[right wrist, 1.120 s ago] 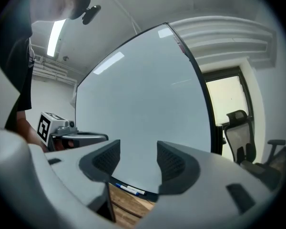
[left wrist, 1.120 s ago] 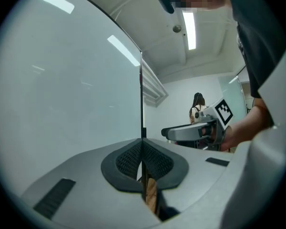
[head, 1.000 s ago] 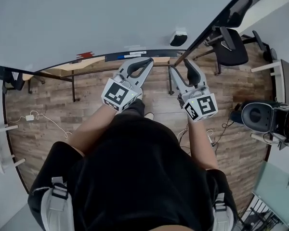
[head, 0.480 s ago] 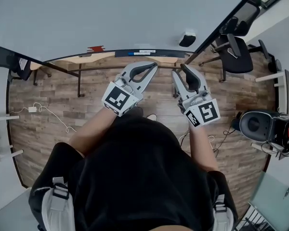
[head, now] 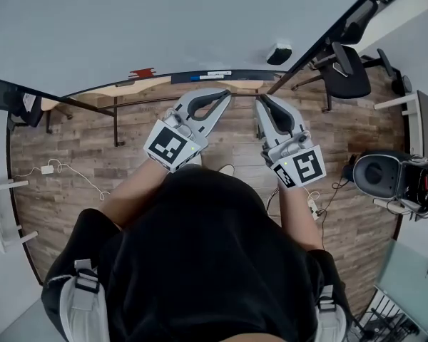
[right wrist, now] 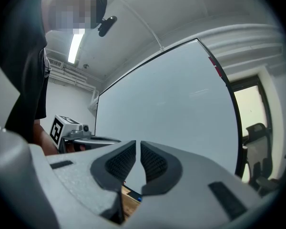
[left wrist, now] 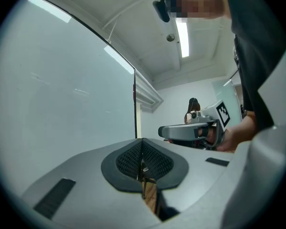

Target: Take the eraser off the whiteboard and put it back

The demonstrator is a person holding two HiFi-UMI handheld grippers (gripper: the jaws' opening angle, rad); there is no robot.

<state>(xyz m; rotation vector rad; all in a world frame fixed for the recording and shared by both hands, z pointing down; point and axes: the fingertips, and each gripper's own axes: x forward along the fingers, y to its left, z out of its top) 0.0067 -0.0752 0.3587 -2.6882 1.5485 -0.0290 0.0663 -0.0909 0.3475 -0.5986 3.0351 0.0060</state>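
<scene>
- Left hand-held gripper (head: 225,93) points level at the whiteboard (head: 128,27). Its pads are pressed flat together with nothing between them. I judge it is only riding along, kept low and off the board face.
- Right hand-held gripper (head: 260,100) sits just beside it, also level and aimed at the board. Its jaws have just been closing and are now down to a thin slit. Only the pale board shows through the slit, so nothing is held.
- The eraser (head: 279,53), a dark block, clings to the whiteboard near its black right-hand frame edge (head: 321,38), a little above the marker tray (head: 235,77). That is where the task wants it to end up.
- Two readings fit: an eraser waiting to be pulled off, or one already set back and let go. Empty, nearly closed jaws do not decide between them, so I call no move.
- The eraser lies on the right gripper's side, up and to the right of its tips, so I judge that hand is the natural one for it.
- Edges to mind: the tray lip runs across just ahead of both tips. It carries a red marker (head: 141,72) and a blue-and-white marker (head: 203,75), both well left of the eraser. The frame edge is close on the eraser's right.
- Open room: the board face above and to the left of the eraser is bare. An office chair (head: 346,66) stands beyond the frame, and the wooden floor (head: 78,148) under the grippers is open.
</scene>
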